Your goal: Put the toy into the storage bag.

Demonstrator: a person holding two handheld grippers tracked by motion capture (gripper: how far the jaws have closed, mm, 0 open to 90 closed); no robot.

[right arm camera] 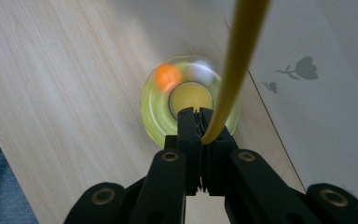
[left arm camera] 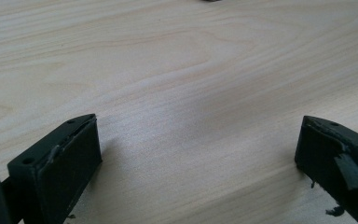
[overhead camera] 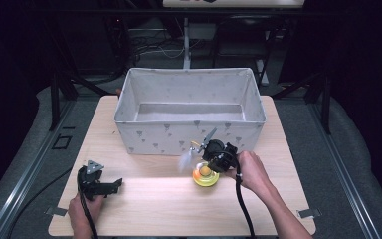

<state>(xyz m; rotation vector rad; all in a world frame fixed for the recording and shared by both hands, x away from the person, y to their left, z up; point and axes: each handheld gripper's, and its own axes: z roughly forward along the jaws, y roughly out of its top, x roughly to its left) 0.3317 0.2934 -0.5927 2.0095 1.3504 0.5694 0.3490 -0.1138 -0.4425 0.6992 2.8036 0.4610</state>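
Pale wood grain runs across the worktop (overhead camera: pixel 144 199), which carries everything here. Nearest the person, at the front left, the left hand (overhead camera: pixel 82 211) holds the left claw (overhead camera: pixel 115 185) low over bare wood, a grey three-cornered plate on its top and a cable trailing back past the wrist. In the left gripper view its two black jaws stand wide apart with nothing between them, only worktop (left arm camera: pixel 182 93) under and beyond them.

Farther in and to the right, the right hand (overhead camera: pixel 251 172) holds the right claw (overhead camera: pixel 210 167) tilted down over a small round yellow toy (overhead camera: pixel 205 177) that lies on the worktop just in front of the fabric bin. In the right gripper view the right claw (right arm camera: pixel 204 122) has its jaws pressed together on the lower end of a thin yellow strip (right arm camera: pixel 235 60), which rises up and away out of the top of the picture. Below the jaw tips the yellow toy (right arm camera: pixel 156 109) looks like a disc with a darker yellow hub; an orange blob and a white blob smear across it, blurred, so its exact form is hard to tell. In the high view a pale blurred patch shows just left of the toy.

Beyond the toy stands a grey fabric bin (overhead camera: pixel 144 134) printed with small dark flower shapes, rectangular, open at the top, its inside bare. Past the far edge of the worktop lie dark floor, cables and frame legs
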